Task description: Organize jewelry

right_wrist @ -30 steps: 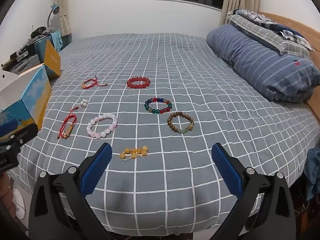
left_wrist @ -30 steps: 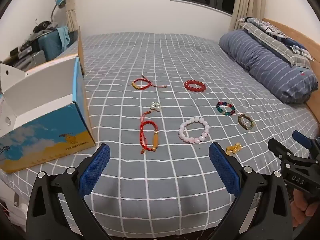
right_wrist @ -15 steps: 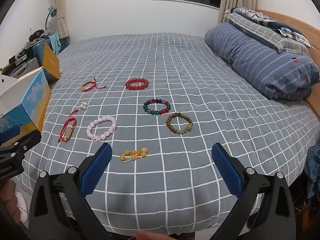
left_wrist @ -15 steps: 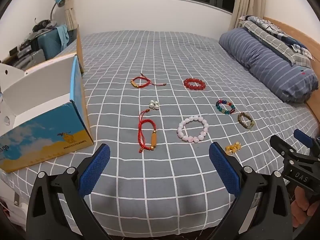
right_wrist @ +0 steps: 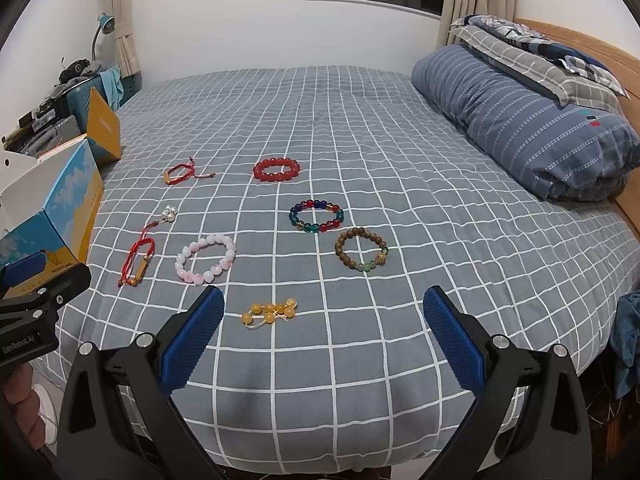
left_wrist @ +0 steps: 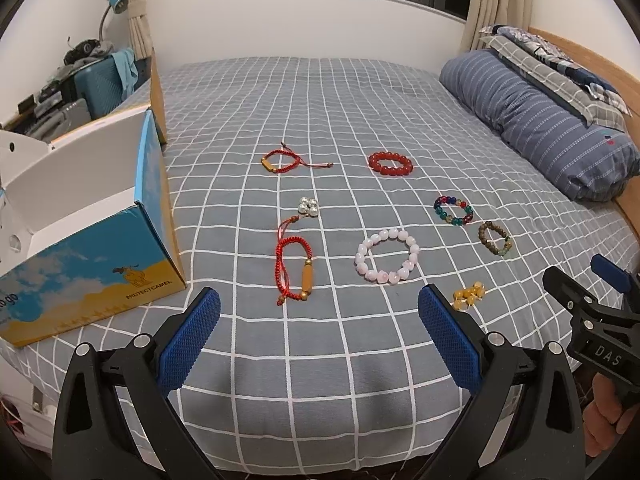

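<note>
Several bracelets lie spread on the grey checked bed (left_wrist: 320, 112). Nearest my left gripper (left_wrist: 318, 312) are a red cord bracelet (left_wrist: 294, 268) and a pink bead bracelet (left_wrist: 387, 255). Beyond them lie a silver bead cluster (left_wrist: 308, 206), a second red cord bracelet (left_wrist: 280, 160) and a red bead bracelet (left_wrist: 390, 163). My right gripper (right_wrist: 323, 312) hangs over the bed's front edge, just short of a yellow bead string (right_wrist: 269, 313). A brown bead bracelet (right_wrist: 361, 251) and a multicolour bead bracelet (right_wrist: 317, 216) lie farther in. Both grippers are open and hold nothing.
An open blue and yellow cardboard box (left_wrist: 92, 240) sits on the bed's left side. A rolled striped duvet (right_wrist: 520, 124) and pillows lie along the wooden headboard at right. A cluttered desk with a lamp (left_wrist: 80, 72) stands beyond the box.
Both grippers have risen and eased slightly forward over the bed's edge. The jewelry has stayed put.
</note>
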A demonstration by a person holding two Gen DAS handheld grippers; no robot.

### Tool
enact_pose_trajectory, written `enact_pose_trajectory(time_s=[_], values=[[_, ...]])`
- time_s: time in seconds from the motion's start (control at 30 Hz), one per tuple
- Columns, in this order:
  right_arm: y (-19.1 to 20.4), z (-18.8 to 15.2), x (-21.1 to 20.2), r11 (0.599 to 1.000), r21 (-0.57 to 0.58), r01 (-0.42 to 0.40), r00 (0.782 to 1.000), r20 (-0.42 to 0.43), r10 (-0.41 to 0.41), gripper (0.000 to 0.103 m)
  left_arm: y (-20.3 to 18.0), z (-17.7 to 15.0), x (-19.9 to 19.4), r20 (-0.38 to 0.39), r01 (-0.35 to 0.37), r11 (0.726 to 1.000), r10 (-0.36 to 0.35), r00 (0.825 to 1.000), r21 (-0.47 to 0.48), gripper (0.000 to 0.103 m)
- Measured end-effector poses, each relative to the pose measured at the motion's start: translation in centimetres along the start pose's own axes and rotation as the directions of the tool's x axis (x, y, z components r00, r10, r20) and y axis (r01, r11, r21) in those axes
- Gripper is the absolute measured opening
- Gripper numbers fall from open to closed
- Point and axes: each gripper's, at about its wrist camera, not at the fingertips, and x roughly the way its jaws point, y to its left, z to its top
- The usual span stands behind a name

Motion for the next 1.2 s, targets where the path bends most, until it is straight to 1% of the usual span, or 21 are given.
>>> enact_pose_trajectory(time_s=[0.7,0.83,1.2], values=[[0.31,0.5,0.42,1.0,0.002,-0.012,1.0,-0.004,0.012,0.096,0.48,0.49,-0.09,0.005,-0.019,1.0,0.019,1.0,-0.005,0.097],[0.11,0.46,0.59,1.0,0.002,-0.009,1.0,-0.002,0.009,0.096,0.11,0.49,0.04,0.001,-0.026,1.0,0.026,1.0,0.008,0.097],[-0.36,0.33,0.6,1.0,0.014,-0.005,1.0,-0.003,0.005,0.096,-0.17,0.48,0.14,0.0,-0.025,1.0,0.025,1.0,0.008,0.097]])
